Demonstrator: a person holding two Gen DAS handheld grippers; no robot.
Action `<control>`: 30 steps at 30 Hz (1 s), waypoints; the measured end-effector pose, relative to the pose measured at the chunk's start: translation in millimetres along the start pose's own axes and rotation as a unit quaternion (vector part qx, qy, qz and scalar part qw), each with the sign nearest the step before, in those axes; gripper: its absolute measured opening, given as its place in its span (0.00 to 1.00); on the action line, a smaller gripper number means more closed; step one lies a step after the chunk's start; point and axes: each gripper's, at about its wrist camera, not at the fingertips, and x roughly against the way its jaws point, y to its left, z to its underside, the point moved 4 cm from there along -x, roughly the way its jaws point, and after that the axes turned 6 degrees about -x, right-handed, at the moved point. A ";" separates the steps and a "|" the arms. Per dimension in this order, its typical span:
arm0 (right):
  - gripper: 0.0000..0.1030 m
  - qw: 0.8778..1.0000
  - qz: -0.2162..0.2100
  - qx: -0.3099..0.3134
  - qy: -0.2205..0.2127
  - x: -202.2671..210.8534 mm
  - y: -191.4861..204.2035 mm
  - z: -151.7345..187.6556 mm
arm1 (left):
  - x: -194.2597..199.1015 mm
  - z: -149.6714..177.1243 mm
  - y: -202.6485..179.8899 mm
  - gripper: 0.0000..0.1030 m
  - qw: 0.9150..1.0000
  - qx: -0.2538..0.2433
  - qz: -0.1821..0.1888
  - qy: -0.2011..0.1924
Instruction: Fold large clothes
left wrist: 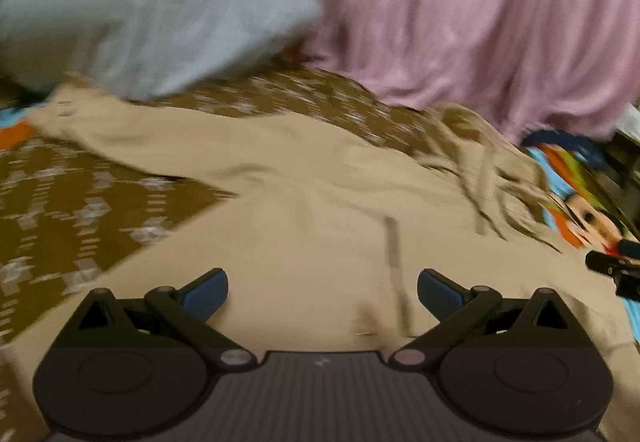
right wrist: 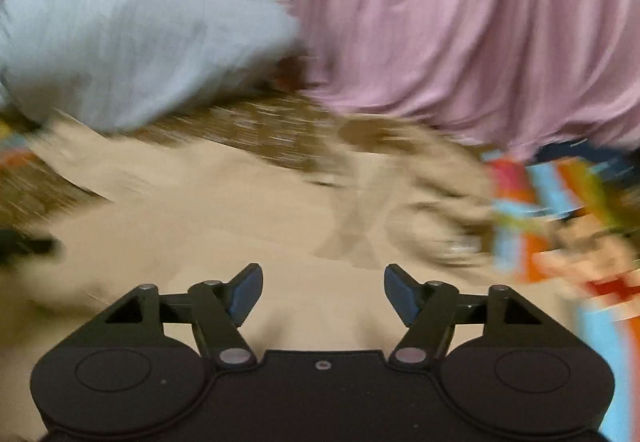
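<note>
A large beige garment (left wrist: 320, 201) lies spread over a brown patterned bedspread (left wrist: 60, 209); its far right end is bunched in wrinkles. My left gripper (left wrist: 322, 292) hovers just above the beige cloth, jaws wide open, nothing between the blue pads (left wrist: 208, 292). The right wrist view is blurred; there the same beige garment (right wrist: 240, 209) fills the middle, and my right gripper (right wrist: 323, 292) stands open over it with nothing between its fingers. The other gripper shows as a black shape at the right edge of the left wrist view (left wrist: 616, 274).
A pale blue pillow (left wrist: 140, 13) rests at the back left. A pink curtain (left wrist: 500, 21) hangs at the back right. A bright cartoon-print sheet (left wrist: 580, 201) lies at the right, beyond the garment's bunched end.
</note>
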 end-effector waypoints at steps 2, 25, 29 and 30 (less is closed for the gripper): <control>0.68 0.998 0.060 0.005 0.004 -6.6 -40.1 8.8 | -17.8 -1.8 -14.8 0.99 1.000 -0.018 0.018 0.000; 0.70 0.980 0.144 -0.119 0.075 -14.0 -154.2 69.1 | -12.3 -11.3 44.4 0.99 0.993 -0.072 -0.066 0.063; 0.88 0.983 0.067 -0.143 0.093 60.5 -124.1 87.9 | 27.4 -1.7 100.6 0.99 0.991 -0.054 -0.076 0.099; 0.90 0.982 0.055 -0.148 0.100 77.1 -118.7 94.8 | 34.1 2.1 111.8 0.99 0.990 -0.055 -0.079 0.108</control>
